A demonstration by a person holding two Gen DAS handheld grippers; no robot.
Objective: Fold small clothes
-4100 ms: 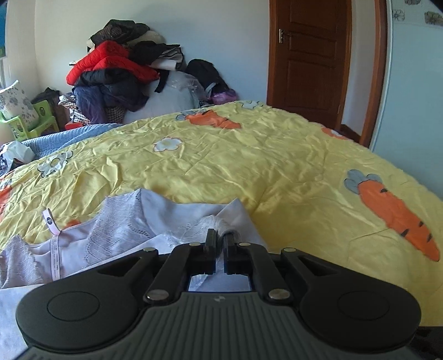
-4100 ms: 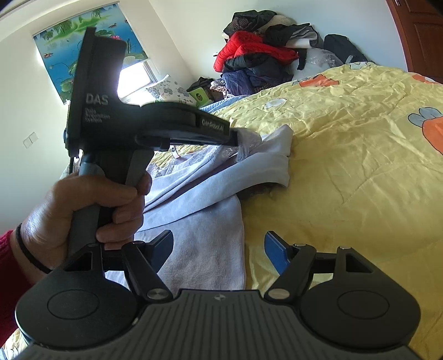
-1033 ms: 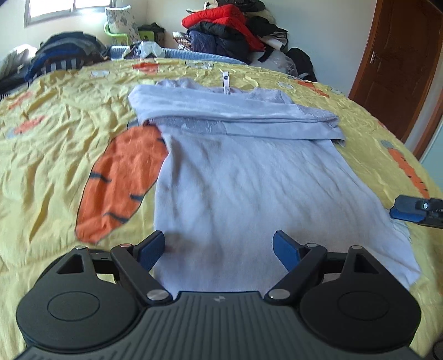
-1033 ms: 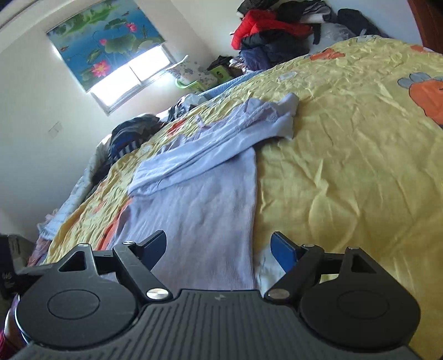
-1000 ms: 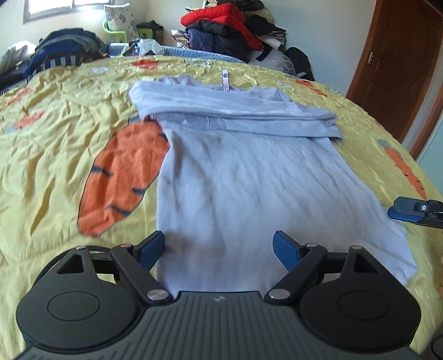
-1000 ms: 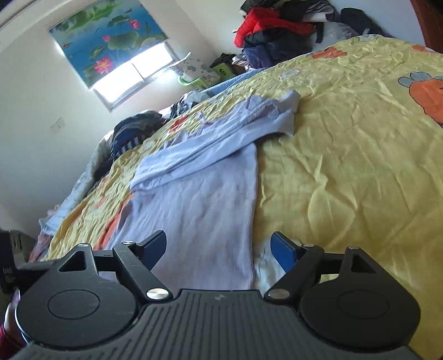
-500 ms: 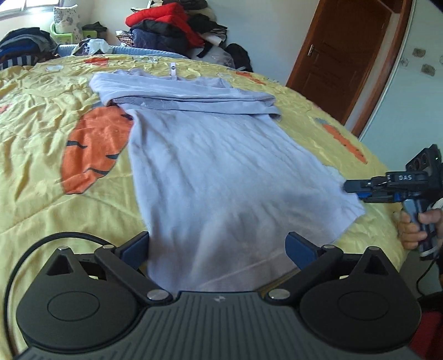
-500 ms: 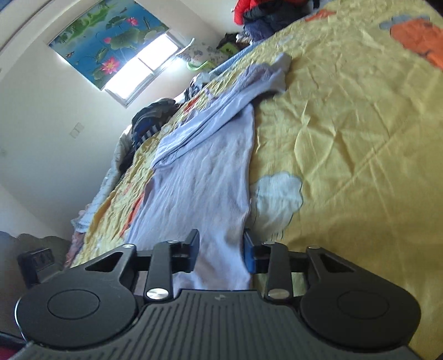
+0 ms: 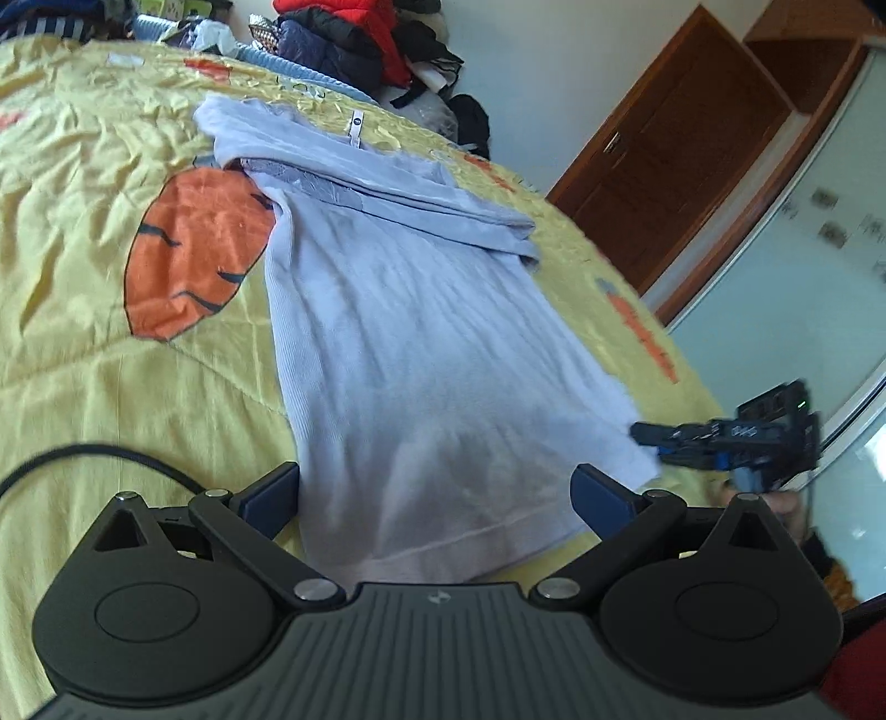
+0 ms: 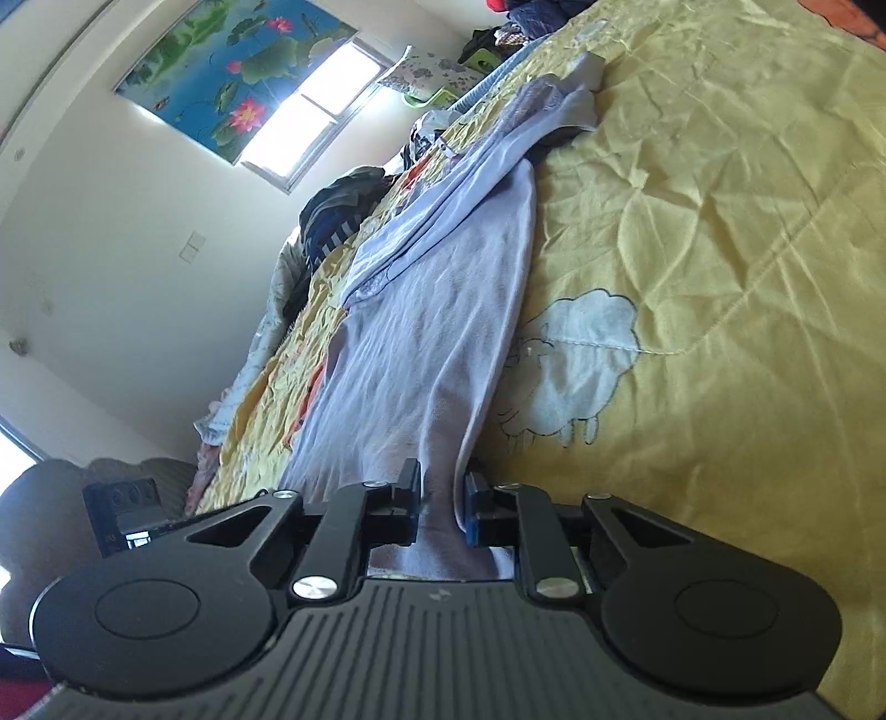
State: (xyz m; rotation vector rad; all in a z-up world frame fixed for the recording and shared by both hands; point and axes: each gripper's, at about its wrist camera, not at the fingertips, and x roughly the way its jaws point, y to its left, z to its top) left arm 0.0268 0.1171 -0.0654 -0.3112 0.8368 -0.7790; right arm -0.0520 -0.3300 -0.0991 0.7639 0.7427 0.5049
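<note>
Item: pale lilac shirt [image 9: 410, 332], lying flat on a yellow quilt [image 9: 83, 354] with carrot prints, on a bed; sleeves folded across its far end. Left tool [image 9: 434, 493]: jaws spread wide, one at each side of the near hem, pads not pressing the cloth. Right tool [image 10: 441, 501]: jaws closing on the shirt's near corner, cloth bunched between them. Far side: heap of clothes [image 9: 354, 39]; brown door [image 9: 670, 160].

bare quilt [image 9: 83, 343] left, clothes pile [image 9: 354, 39] beyond
</note>
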